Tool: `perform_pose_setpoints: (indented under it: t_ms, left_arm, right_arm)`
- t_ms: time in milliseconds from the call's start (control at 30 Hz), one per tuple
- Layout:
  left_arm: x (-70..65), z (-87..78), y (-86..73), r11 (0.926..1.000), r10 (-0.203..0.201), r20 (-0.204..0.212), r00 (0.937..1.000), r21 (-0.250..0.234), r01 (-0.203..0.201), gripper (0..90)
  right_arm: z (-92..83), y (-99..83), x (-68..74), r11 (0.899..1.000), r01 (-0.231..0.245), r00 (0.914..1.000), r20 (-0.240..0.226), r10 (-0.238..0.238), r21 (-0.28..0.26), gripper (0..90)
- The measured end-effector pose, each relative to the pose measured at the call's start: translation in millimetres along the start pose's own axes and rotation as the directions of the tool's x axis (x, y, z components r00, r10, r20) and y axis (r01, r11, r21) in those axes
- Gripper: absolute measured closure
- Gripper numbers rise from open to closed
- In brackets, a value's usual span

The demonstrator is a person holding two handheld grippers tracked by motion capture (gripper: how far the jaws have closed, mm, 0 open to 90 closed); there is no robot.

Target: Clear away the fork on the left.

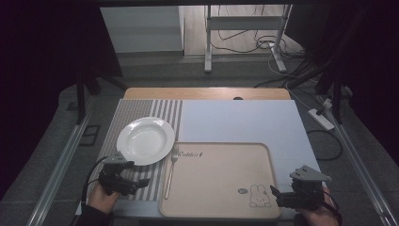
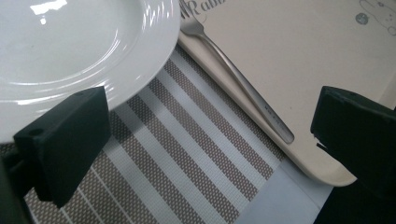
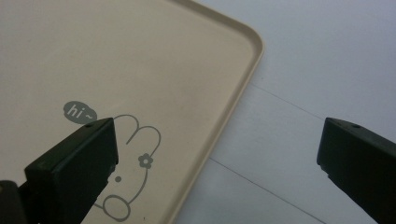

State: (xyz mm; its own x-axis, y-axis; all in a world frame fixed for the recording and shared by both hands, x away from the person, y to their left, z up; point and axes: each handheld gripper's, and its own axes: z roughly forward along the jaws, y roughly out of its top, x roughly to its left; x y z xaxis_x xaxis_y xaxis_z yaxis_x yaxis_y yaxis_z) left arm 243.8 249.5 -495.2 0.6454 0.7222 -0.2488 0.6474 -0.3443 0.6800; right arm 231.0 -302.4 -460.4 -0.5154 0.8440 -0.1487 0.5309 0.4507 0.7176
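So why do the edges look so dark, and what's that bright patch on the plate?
High view: light falls on the table while the surroundings sink into black. Left gripper view: lamp glare sits on the white plate, and the near black jaws look soft, the fork sharper. Right gripper view: even light, no glare on the tray, jaws slightly blurred.

L [image 1: 123,181] & R [image 1: 294,194] jaws apart

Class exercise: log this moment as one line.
left hand-held gripper: open, near round white ceramic plate | right hand-held gripper: open, over beige rectangular tray | silver metal fork: untouched
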Motion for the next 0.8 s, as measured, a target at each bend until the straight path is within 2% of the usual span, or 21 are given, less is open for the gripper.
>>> perform_pose_setpoints:
  t_ms: [233,467,667,800]
  left_arm:
    - [-2.6,-7.0,-8.6,1.0,-0.007,-0.011,0.9999,0.001,0.007,0.0]
    - [-5.5,-16.7,-14.6,0.9993,-0.009,-0.024,0.9997,-0.037,0.008,0.0]
    - [-10.2,-22.5,-18.7,0.9986,0.015,-0.06,0.9981,-0.049,-0.018,0.0]
    - [-10.5,-28.3,-23.4,0.9978,0.007,-0.084,0.9964,-0.065,-0.013,0.0]
  right_arm:
    - [0.5,0.3,-0.5,1.0,-0.006,1.0,0.0,0.006,0.0,0.0]
    - [2.1,1.2,-3.5,1.0,0.001,0.9999,0.016,-0.001,-0.015,0.0]
    - [2.1,0.8,-5.3,0.999,-0.003,0.9999,0.014,0.004,-0.032,0.0]
    - [1.7,0.5,-4.3,0.999,-0.002,0.9997,0.025,0.003,-0.038,0.0]
